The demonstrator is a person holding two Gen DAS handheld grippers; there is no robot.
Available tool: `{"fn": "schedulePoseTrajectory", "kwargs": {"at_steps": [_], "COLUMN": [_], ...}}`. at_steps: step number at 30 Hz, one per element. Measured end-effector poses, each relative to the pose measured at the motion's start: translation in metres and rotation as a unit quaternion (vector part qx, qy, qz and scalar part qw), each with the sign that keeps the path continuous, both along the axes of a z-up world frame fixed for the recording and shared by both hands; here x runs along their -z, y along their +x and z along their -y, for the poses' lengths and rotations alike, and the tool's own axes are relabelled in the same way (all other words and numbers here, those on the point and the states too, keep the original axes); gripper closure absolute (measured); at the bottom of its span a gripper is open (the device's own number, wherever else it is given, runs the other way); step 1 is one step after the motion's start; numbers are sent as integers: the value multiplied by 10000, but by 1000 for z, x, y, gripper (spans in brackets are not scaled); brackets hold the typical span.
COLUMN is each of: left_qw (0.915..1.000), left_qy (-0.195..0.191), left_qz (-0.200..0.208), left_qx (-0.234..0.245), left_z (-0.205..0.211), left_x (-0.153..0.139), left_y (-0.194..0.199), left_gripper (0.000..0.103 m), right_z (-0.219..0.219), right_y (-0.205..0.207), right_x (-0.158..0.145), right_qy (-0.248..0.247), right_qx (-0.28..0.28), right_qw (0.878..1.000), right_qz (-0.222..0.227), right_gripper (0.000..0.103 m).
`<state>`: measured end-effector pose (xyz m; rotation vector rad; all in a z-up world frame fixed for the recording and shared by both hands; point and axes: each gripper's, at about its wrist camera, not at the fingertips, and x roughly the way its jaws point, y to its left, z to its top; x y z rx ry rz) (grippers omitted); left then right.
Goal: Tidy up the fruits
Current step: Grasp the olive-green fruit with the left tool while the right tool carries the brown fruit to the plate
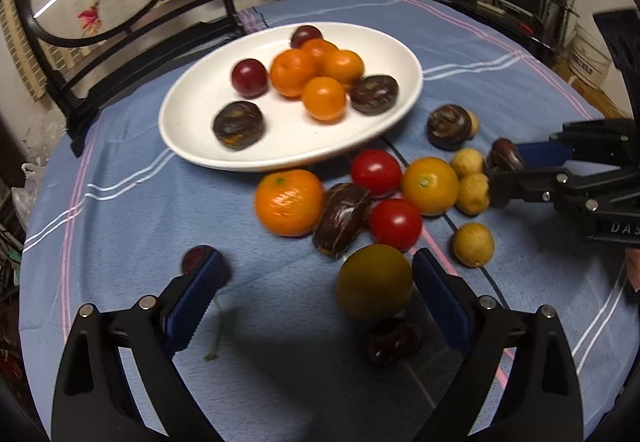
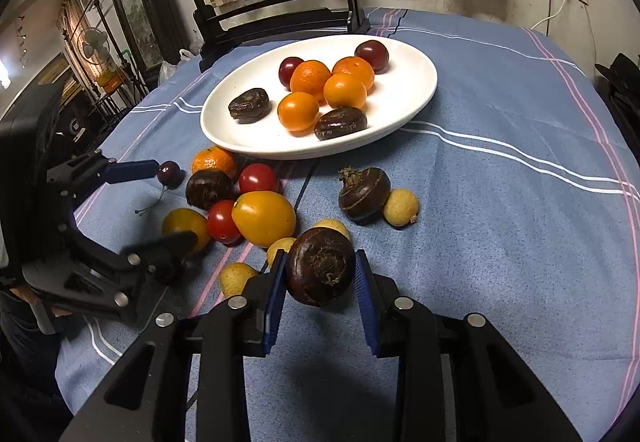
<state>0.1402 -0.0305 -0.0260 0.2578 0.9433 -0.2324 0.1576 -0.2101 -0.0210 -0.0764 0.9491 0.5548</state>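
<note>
The right gripper has its blue ribbed pads pressed on a round, dark-brown water chestnut, clear of the blue striped tablecloth. Just beyond its tips lie small pale-yellow longans; further out sits the white oval plate of sorted fruit. The left gripper stands wide apart and empty, a yellow-green round tomato between its fingers and a dark cherry at its left tip. The chestnut's smooth curved skin could slip from the narrow pads, and closing off-centre could roll the tomato.

Dim indoor light, motion-blurred fruit, dark fisheye corners, soft shadows.
</note>
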Motion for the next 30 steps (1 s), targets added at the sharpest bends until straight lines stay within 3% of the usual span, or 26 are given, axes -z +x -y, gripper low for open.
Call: {"fn": "schedulePoseTrajectory", "kwargs": {"at_steps": [2, 4, 7, 8, 12, 18, 21, 25, 30], "left_qw": [9999, 9994, 9986, 9986, 9982, 9949, 9923, 9910, 9867], "left_qy": [-69, -210, -230, -226, -471, -886, -1036, -882, -1041], "left_qz": [-57, -194, -222, -192, -46, 453, 410, 570, 409], "left_qx": [86, 214, 412, 441, 367, -184, -545, -827, -1177], "left_z": [3, 6, 13, 13, 7, -16, -24, -24, -28], "left_x": [4, 9, 11, 9, -4, -36, -47, -58, -53], "left_y": [1, 3, -2, -4, -7, -3, 14, 44, 76], "left_gripper": [18, 40, 64, 67, 67, 67, 67, 67, 67], "right_z": [0, 0, 0, 0, 2, 8, 3, -15, -42], "right_y": [0, 0, 0, 0, 0, 2, 4, 14, 42], "right_x": [0, 0, 0, 0, -2, -16, -26, -44, -52], "right_qy": [0, -4, 8, 15, 94, 536, 644, 678, 522], "right_qx": [-2, -1, 16, 26, 97, 274, 355, 273, 214], "right_qw": [10000, 10000, 10000, 10000, 9999, 9975, 9961, 9952, 9960], "right_qz": [0, 4, 4, 5, 60, 368, 485, 646, 696], "right_gripper": [69, 69, 69, 69, 69, 69, 69, 69, 69]}}
